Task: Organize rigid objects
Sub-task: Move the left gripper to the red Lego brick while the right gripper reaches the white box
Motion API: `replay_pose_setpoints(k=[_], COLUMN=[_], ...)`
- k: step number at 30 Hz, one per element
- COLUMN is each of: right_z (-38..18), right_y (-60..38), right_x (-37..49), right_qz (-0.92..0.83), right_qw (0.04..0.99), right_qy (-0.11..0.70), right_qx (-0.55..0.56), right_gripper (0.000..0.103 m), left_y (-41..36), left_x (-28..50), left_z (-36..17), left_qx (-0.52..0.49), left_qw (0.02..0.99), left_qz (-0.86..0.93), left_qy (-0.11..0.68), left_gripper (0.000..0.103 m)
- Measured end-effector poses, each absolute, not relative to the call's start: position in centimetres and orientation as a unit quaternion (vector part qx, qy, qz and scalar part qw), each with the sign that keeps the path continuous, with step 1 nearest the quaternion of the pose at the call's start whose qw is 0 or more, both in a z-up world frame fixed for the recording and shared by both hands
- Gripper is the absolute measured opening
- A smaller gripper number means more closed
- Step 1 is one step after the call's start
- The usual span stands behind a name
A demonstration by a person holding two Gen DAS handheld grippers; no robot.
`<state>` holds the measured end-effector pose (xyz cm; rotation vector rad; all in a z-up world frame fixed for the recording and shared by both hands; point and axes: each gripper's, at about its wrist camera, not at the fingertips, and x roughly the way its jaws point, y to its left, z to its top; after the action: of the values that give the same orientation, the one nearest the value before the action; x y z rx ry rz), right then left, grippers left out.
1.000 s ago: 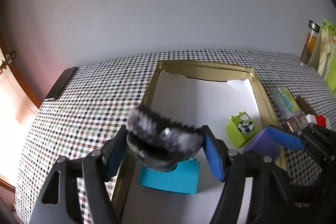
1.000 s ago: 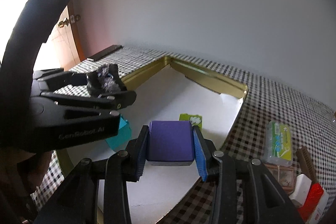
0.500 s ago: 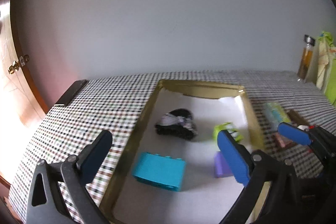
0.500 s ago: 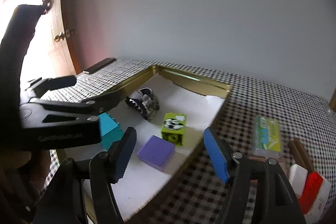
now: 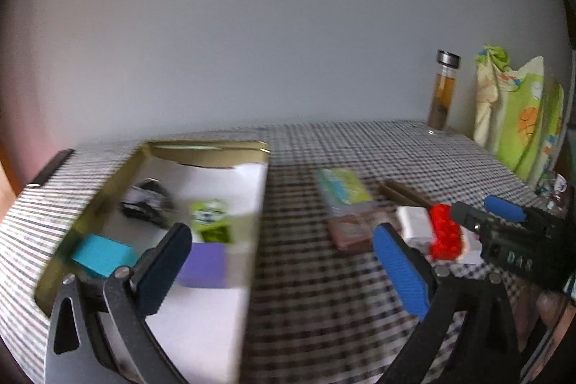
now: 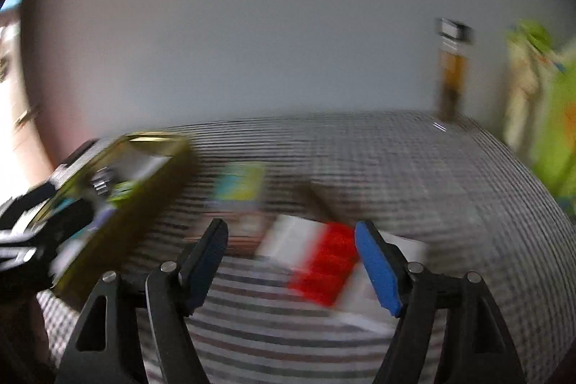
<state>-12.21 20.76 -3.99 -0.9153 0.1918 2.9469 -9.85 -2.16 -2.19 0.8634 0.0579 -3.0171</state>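
A gold-rimmed tray (image 5: pixel 108 179) with a white floor holds a black furry object (image 5: pixel 145 202), a green brick (image 5: pixel 210 220), a teal brick (image 5: pixel 100 254) and a purple block (image 5: pixel 203 265). My left gripper (image 5: pixel 284 270) is open and empty above the tray's right edge. My right gripper (image 6: pixel 291 263) is open and empty, just in front of a red brick (image 6: pixel 329 263) and a white block (image 6: pixel 288 240) on the checked cloth. The red brick (image 5: pixel 444 233) also shows in the left wrist view, with the right gripper (image 5: pixel 504 215) beside it. Both views are blurred.
Right of the tray lie a green-and-blue packet (image 5: pixel 343 189), a brown flat case (image 5: pixel 351 231) and a brown stick (image 5: pixel 403 195). A glass bottle (image 5: pixel 444 92) and green patterned bags (image 5: pixel 514 117) stand at the back right. A black bar (image 5: pixel 48 168) lies at the table's far left.
Both grippers opened and let the furry object and the purple block drop into the tray. Both then swung right towards the loose things on the cloth.
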Motion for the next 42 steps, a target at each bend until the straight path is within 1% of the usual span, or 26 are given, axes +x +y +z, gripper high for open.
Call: replay_pose_setpoints(k=[4,7,13,18,21,23,26,30,35,37,42], right_z=[-5.1,-6.0,-6.9,-7.0,-7.0,-6.9,-6.8,-7.0,-6.6,-6.5,-6.4], right_y=[23.2,23.5,24.0,25.6,26.0,26.1,26.4,26.7,26.3,26.4,26.3], right_x=[-12.9,-13.3,-13.5,-13.0,-12.8,-12.6,-12.4,-12.2,-12.4,-12.4,-11.7], right_qz=[0.94,0.93,0.921,0.92,0.921,0.923,0.923,0.92,0.918,0.916,0.916], right_qw=[0.04,0.026,0.023,0.039,0.029,0.014,0.018,0.032,0.03,0.026,0.027], right_qy=[0.08,0.089,0.086,0.096,0.102,0.113,0.117,0.107,0.083,0.08,0.073], right_qx=[-0.33,-0.355,-0.38,-0.378,-0.375,-0.368,-0.367,-0.376,-0.388,-0.393,-0.394], right_gripper=[0.075,0.075,0.075,0.075,0.072,0.072,0.072,0.068,0.067,0.064,0.064], left_y=[0.5,1.9,2.8,3.5,3.9,4.0,3.9,4.0,4.6,4.7,4.8], left_x=[-10.7,-11.1,-11.5,-11.7,-11.7,-11.8,-11.9,-11.9,-11.9,-11.9,-12.0], left_z=[-2.8,-3.2,-3.8,-4.2,-4.2,-4.2,-4.2,-4.2,-4.2,-4.2,-4.2], left_qx=[0.284,0.291,0.301,0.309,0.309,0.31,0.313,0.312,0.311,0.311,0.315], left_qw=[-0.014,-0.017,-0.025,-0.03,-0.032,-0.033,-0.033,-0.035,-0.04,-0.04,-0.042], left_qz=[-0.959,-0.956,-0.953,-0.951,-0.95,-0.95,-0.949,-0.949,-0.949,-0.949,-0.948], left_qy=[0.017,0.008,-0.002,-0.011,-0.013,-0.015,-0.015,-0.017,-0.024,-0.025,-0.019], left_gripper=[0.102,0.102,0.102,0.102,0.102,0.102,0.102,0.102,0.102,0.102,0.102])
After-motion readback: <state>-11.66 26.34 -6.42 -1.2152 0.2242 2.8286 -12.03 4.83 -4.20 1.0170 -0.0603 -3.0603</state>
